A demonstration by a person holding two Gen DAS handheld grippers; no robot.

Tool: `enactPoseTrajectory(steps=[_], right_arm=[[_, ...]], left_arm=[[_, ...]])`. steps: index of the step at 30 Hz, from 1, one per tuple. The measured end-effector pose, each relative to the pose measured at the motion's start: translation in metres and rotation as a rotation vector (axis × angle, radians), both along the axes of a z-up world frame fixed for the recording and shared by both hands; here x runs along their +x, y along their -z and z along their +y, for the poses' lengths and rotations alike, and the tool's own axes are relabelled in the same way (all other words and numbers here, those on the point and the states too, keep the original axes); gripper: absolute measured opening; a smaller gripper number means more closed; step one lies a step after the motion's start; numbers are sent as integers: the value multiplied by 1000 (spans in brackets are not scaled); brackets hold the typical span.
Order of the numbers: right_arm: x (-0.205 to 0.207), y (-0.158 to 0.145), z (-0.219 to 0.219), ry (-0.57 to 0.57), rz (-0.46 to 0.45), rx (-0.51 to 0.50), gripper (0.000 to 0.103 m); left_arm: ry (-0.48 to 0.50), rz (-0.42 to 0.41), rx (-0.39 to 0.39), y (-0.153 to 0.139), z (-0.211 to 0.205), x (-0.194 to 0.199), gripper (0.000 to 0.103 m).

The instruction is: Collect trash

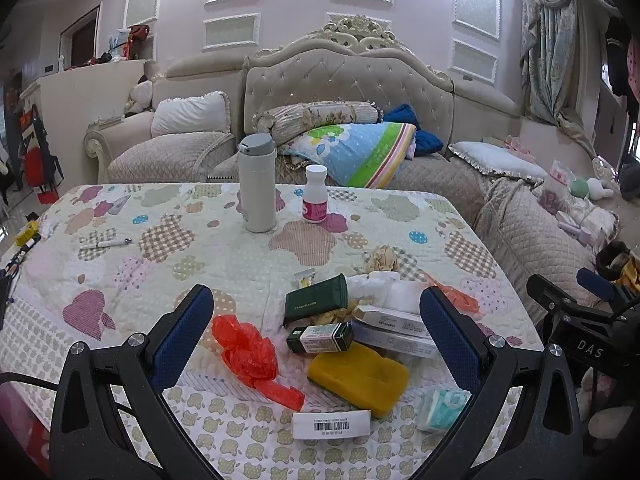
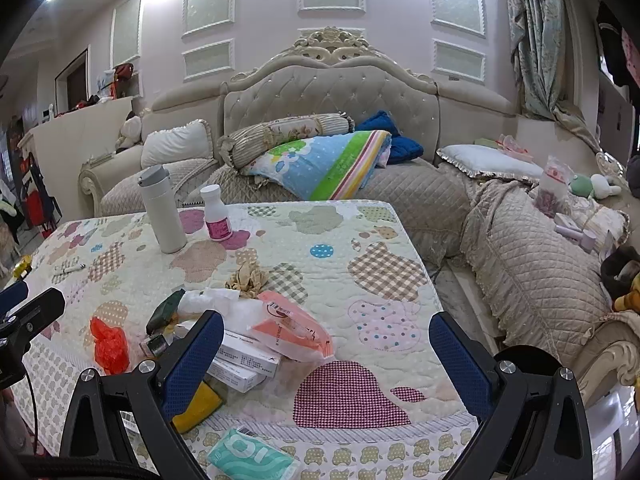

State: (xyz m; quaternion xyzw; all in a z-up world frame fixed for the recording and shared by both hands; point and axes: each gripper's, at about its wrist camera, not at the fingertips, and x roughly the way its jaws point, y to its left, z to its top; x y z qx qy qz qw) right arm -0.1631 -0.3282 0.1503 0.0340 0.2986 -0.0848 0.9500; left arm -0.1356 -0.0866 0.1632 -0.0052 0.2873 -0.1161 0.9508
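Plainly, the trash pile (image 1: 352, 332) lay on the quilted surface (image 1: 160, 240), between and just ahead of the left claw (image 1: 316, 332), whose fingers stood wide apart, empty. The right claw (image 2: 326, 354), likewise spread and empty, had the pile at its left finger (image 2: 196, 360).

Yellow sponge (image 2: 198, 406) mostly hidden behind left finger of right tool (image 2: 326, 350). Green box (image 2: 164, 312) half covered by white wrapper (image 2: 218, 300). Barcode print on label (image 1: 331, 424) too small to read. Tissue pack (image 2: 250, 456) cut by bottom edge in right view; in left view partly behind finger of left tool (image 1: 316, 334). White boxes (image 1: 394, 330) partly behind same finger. Left end of counter (image 1: 120, 280) out of frame.
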Motion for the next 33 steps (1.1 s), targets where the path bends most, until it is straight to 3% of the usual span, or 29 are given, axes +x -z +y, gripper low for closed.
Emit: enactPoseTrajectory(steps=[33], right_arm=[[3, -2, 1, 1, 14, -7, 103]], left_arm=[[5, 8, -2, 1, -3, 3, 103]])
